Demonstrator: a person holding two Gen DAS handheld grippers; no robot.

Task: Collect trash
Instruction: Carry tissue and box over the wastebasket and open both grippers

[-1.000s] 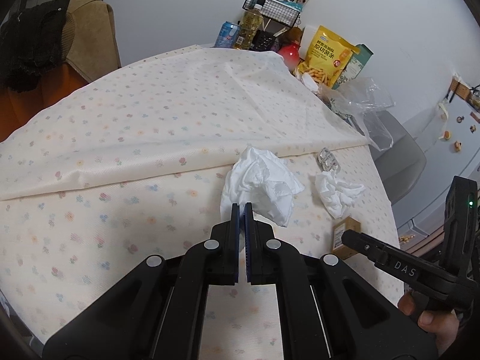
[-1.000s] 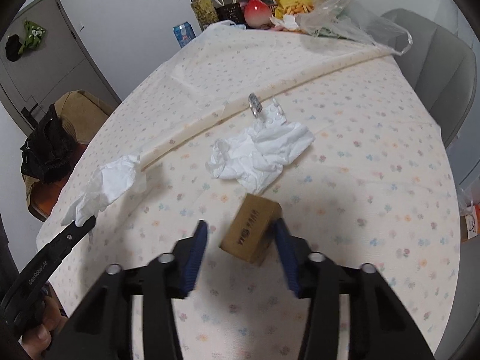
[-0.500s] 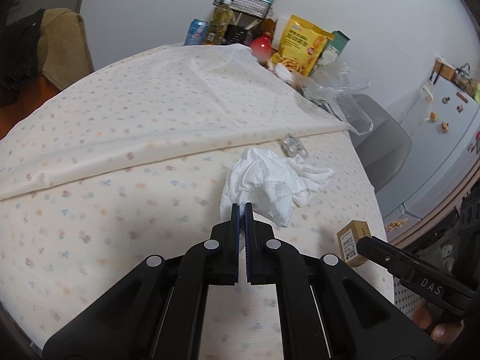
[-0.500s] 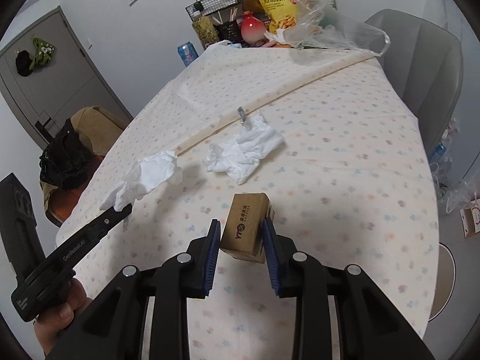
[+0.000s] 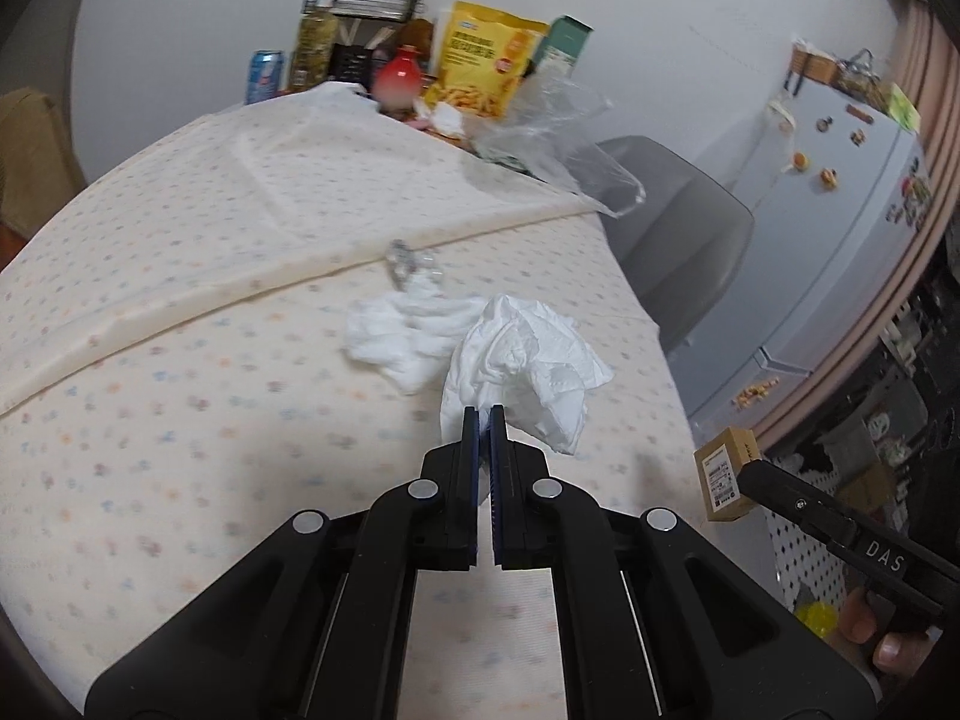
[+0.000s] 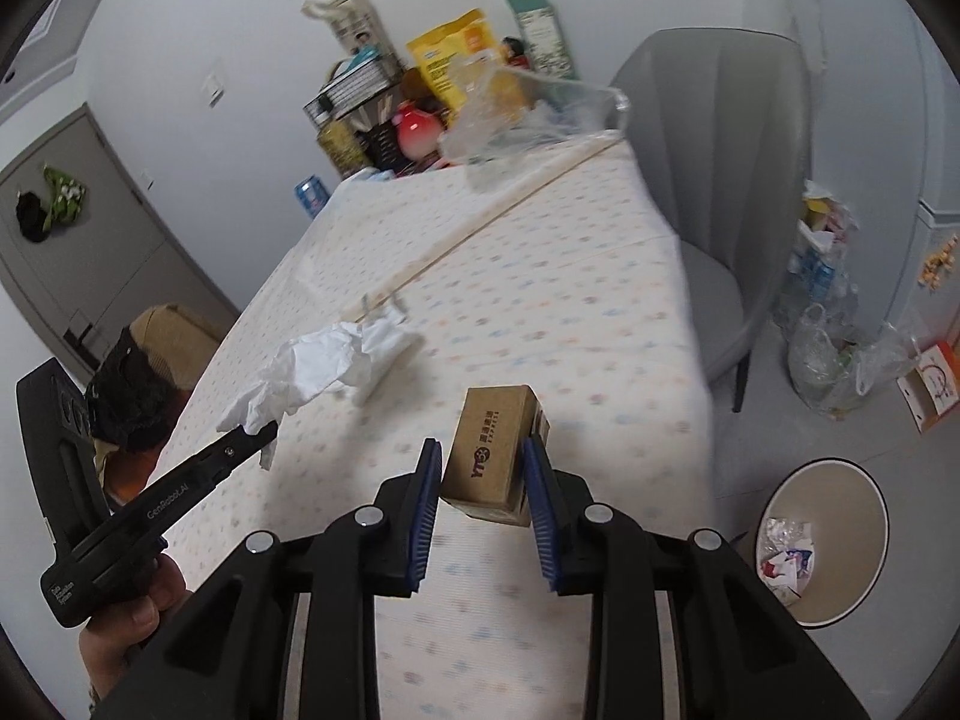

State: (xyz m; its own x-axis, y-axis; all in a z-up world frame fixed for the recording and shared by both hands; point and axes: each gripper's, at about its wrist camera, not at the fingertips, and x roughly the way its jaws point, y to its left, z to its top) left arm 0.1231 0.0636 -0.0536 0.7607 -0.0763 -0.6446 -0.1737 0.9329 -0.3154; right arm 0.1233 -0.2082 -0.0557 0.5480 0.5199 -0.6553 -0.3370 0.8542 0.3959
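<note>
Left gripper fingers pinching together on crumpled tissue, lifting it clear of table. Right gripper fingers clamping on small cardboard box, also airborne. Both loads appearing to be heading for bin at 4 o'clock on floor, already holding scraps. Second tissue and small foil wrapper lying at 11 o'clock of held tissue, remaining to collect.

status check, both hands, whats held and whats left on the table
Left hand-held gripper shut on crumpled tissue. Right hand-held gripper shut on small cardboard box. Second tissue left on table. Bin on floor, path clear.
</note>
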